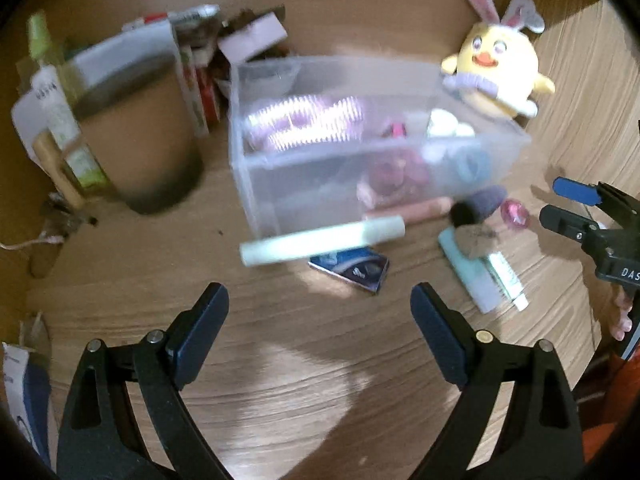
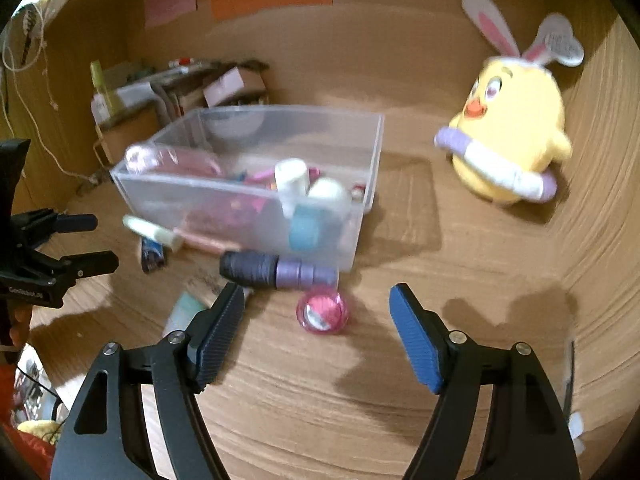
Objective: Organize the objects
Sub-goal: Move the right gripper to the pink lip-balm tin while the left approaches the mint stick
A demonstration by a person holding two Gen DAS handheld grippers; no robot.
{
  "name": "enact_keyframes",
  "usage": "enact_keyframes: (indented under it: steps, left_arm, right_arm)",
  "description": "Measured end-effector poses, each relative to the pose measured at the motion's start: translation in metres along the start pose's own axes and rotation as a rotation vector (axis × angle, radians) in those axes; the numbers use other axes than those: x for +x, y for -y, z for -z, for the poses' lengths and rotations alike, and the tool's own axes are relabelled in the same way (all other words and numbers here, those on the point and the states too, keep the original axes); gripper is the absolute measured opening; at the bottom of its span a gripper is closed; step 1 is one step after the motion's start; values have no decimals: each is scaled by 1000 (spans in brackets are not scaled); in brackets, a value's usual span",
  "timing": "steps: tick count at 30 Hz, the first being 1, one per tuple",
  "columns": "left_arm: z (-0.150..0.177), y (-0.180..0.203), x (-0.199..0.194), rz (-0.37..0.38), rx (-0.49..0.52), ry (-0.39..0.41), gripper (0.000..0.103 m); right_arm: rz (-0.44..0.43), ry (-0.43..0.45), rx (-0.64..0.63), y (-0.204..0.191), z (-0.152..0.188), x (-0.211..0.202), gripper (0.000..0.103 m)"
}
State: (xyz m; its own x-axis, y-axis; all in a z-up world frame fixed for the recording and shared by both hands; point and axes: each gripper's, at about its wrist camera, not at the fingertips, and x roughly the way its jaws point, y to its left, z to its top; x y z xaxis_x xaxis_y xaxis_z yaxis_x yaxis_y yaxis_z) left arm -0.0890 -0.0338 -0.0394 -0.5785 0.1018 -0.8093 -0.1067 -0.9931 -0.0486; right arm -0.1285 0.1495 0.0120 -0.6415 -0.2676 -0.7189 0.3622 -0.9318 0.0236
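A clear plastic bin (image 1: 256, 172) (image 2: 372, 152) stands on the wooden table and holds several small toiletries. In front of it lie a pale green tube (image 1: 320, 240) (image 2: 152, 232), a pink stick (image 1: 416, 210), a dark blue packet (image 1: 352, 268) (image 2: 152, 254), a purple brush (image 1: 480, 204) (image 2: 276, 272), a round pink jar (image 1: 516, 214) (image 2: 322, 312) and a teal tube (image 1: 472, 276) (image 2: 182, 314). My left gripper (image 1: 320, 316) is open and empty, short of the green tube. My right gripper (image 2: 316, 320) is open and empty, with the pink jar between its fingers; it also shows at the right of the left wrist view (image 1: 560, 204).
A yellow plush chick (image 1: 496, 68) (image 2: 512, 136) with bunny ears sits right of the bin. A brown cup-shaped container (image 1: 148, 136) and a pile of boxes and bottles (image 1: 240, 40) (image 2: 224, 88) stand left and behind. A cardboard wall (image 2: 360, 40) backs the table.
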Motion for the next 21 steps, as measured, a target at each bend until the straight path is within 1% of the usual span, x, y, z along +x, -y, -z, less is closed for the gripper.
enact_keyframes:
  steps: [5,7,9,12,14,15,16,17,19,21]
  left_arm:
    - [-2,10,19,24,30,-46,93]
    - [-4,12,25,37,39,-63,93]
    - [-6,13,32,44,37,-77,90]
    - [-10,15,35,37,45,-72,87]
    - [-10,15,35,34,45,-63,83]
    - [-10,16,34,23,51,-56,77]
    - [-8,16,33,12,57,-49,71]
    - [-6,16,32,8,58,-42,68]
    - [-4,17,28,5,59,-28,53]
    - [-2,18,26,10,62,-21,48]
  right_arm:
    - [-3,-63,2,1,7,21,71]
    - [-2,-77,4,1,7,27,63]
    - [-13,-95,8,4,6,32,53]
    - [-22,-110,11,6,5,38,42]
    - [-26,-113,12,7,5,40,37]
    - [-26,-112,11,7,5,40,33]
    - [-28,-111,10,7,5,40,33]
    - [-31,-110,8,7,5,40,33]
    - [-31,-107,6,5,5,41,33]
    - [-33,-105,3,3,6,40,33]
